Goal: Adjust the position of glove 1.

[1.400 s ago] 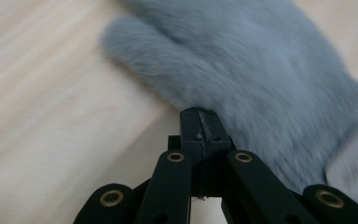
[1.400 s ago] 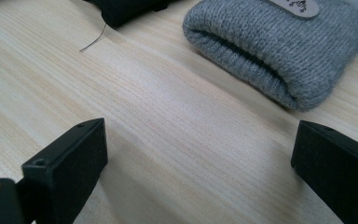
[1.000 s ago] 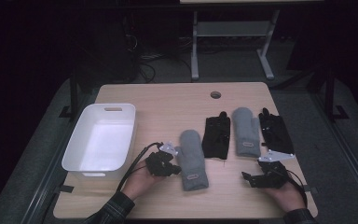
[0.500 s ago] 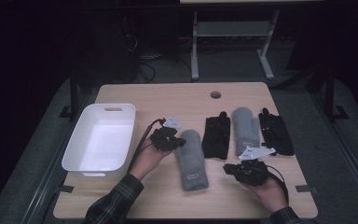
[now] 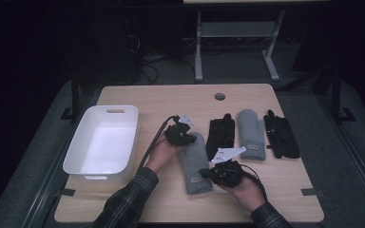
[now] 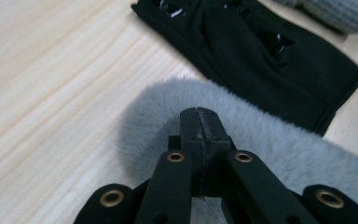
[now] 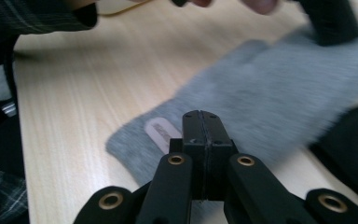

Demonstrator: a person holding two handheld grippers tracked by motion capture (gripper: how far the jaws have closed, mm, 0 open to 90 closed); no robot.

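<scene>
Grey mitten lies between left tongs and right tongs.

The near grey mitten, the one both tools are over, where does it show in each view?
High view: near grey mitten lies centre, near the front edge.
Left gripper view: its fuzzy tip sits just beyond the jaws.
Right gripper view: its cuff end crosses the middle.
Shared landmark: the black glove beside it.
</scene>
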